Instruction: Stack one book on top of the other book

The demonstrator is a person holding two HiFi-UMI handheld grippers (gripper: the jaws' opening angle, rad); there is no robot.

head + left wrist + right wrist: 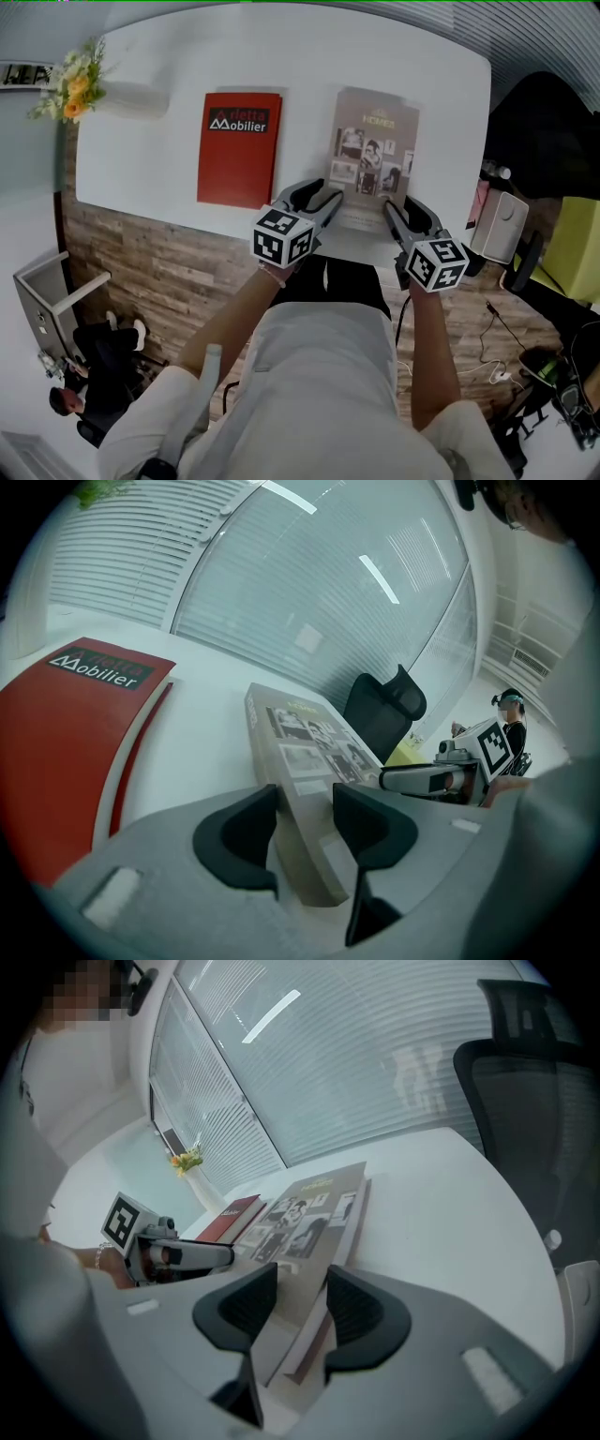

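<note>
Grey-beige book (375,141) with photo-collage cover, near corners pinched in left tongs (332,199) and right tongs (390,210), beside red book (238,150).

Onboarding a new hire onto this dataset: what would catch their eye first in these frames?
The left gripper and right gripper each have jaws closed on the near edge of the grey book at the front of the white table. A red book lies flat to its left; yellow flowers stand at the far left corner.
</note>
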